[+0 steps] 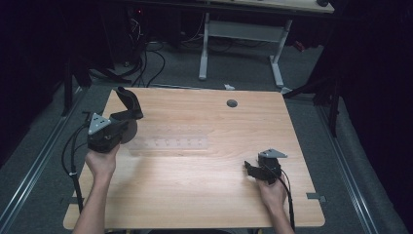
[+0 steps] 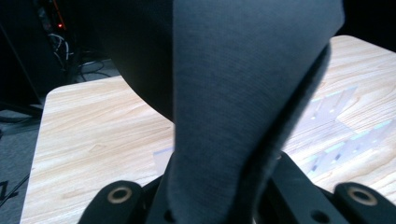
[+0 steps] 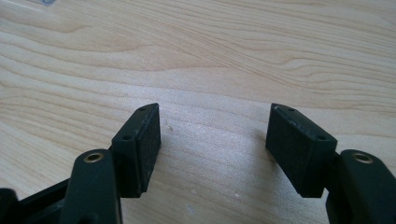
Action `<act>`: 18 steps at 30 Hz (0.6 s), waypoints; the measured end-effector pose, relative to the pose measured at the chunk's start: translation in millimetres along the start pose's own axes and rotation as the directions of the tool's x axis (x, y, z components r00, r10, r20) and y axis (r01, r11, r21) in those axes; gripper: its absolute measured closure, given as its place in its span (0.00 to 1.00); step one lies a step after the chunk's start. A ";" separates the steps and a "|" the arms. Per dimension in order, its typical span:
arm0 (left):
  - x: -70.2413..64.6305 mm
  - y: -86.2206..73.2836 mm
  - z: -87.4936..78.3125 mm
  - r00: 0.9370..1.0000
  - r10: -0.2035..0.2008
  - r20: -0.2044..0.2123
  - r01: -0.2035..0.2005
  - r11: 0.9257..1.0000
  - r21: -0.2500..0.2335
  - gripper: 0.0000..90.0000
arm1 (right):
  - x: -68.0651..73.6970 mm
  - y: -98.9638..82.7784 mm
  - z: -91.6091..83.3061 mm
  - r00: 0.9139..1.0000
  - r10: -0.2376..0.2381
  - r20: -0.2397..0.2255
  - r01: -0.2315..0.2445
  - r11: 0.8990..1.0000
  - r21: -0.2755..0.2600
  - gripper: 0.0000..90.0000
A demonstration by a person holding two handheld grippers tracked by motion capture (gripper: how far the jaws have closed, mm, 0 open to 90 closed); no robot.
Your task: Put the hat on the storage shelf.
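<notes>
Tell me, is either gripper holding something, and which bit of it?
The left gripper is shut on a dark grey cloth, pinching its lower end so it stands above the jaws. The right gripper is open over bare table.
</notes>
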State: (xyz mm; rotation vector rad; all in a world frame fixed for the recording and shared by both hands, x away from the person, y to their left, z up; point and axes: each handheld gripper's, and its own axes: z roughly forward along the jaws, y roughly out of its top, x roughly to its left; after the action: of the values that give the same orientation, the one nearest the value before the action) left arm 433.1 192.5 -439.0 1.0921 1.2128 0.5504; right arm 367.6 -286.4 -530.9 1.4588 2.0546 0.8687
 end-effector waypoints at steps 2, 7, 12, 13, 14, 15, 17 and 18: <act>1.6 -1.0 0.8 1.000 -0.004 -0.006 0.004 1.000 0.000 0.95 | 0.0 0.0 0.0 1.000 0.000 0.000 0.000 1.000 0.000 0.40; 2.3 -4.3 2.5 1.000 0.003 -0.014 -0.003 1.000 0.003 0.95 | 0.1 0.0 0.0 1.000 -0.001 0.000 0.001 1.000 0.000 0.40; 2.8 -7.1 4.3 1.000 0.003 -0.016 -0.003 1.000 0.002 0.95 | 0.0 0.0 0.0 1.000 -0.002 0.001 0.002 1.000 0.000 0.40; 2.8 -7.8 5.0 1.000 0.004 -0.016 -0.004 1.000 0.001 0.95 | 0.1 0.0 0.0 1.000 -0.002 0.001 0.002 1.000 0.000 0.40; 2.9 -8.6 5.5 1.000 0.004 -0.015 -0.004 1.000 0.004 0.95 | 0.1 0.0 0.0 1.000 -0.003 0.001 0.003 1.000 0.000 0.40; 3.3 -9.5 6.3 1.000 0.003 -0.016 -0.003 1.000 0.006 0.95 | 0.1 0.0 0.0 1.000 -0.003 0.001 0.003 1.000 0.000 0.40; 4.5 -11.6 7.3 1.000 0.002 -0.021 -0.002 1.000 0.009 0.94 | 0.1 0.0 0.0 1.000 -0.003 0.001 0.003 1.000 0.001 0.40; 4.8 -12.9 7.8 1.000 -0.003 -0.023 0.003 1.000 0.008 0.95 | 0.1 0.0 0.0 1.000 -0.003 0.001 0.003 1.000 0.000 0.40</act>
State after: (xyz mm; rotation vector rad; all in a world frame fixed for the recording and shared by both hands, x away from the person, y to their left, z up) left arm 439.3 188.2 -452.9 1.0926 1.2371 0.5572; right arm 367.6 -286.3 -530.9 1.4553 2.0561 0.8661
